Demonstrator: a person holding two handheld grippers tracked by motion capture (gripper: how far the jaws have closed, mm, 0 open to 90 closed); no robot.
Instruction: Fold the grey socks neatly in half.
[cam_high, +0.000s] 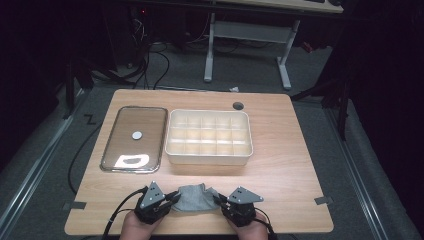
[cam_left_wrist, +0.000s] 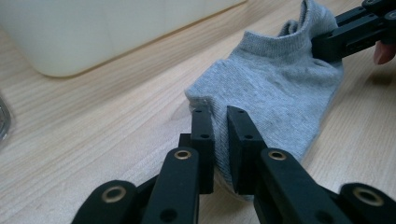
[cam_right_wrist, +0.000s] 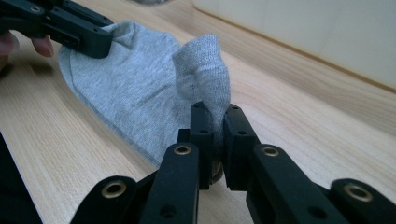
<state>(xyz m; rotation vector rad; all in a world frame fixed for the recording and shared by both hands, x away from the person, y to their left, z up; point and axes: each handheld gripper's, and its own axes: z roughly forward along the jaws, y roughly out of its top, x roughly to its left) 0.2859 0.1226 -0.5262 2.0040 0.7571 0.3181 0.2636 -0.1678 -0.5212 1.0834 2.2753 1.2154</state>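
A small grey ankle sock (cam_high: 192, 198) is seen lying flat on the wooden table (cam_high: 280, 165), close to the near edge and about midway along it, in front of the white divided box (cam_high: 209, 137). Its knit is fine and ribbed at the cuff. The toe end is pinched at the left and the cuff, raised slightly, at the right.

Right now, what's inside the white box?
The box is split into small compartments, and those that show look empty. Its near wall hides the floor of the front row, so something flat could lie there.
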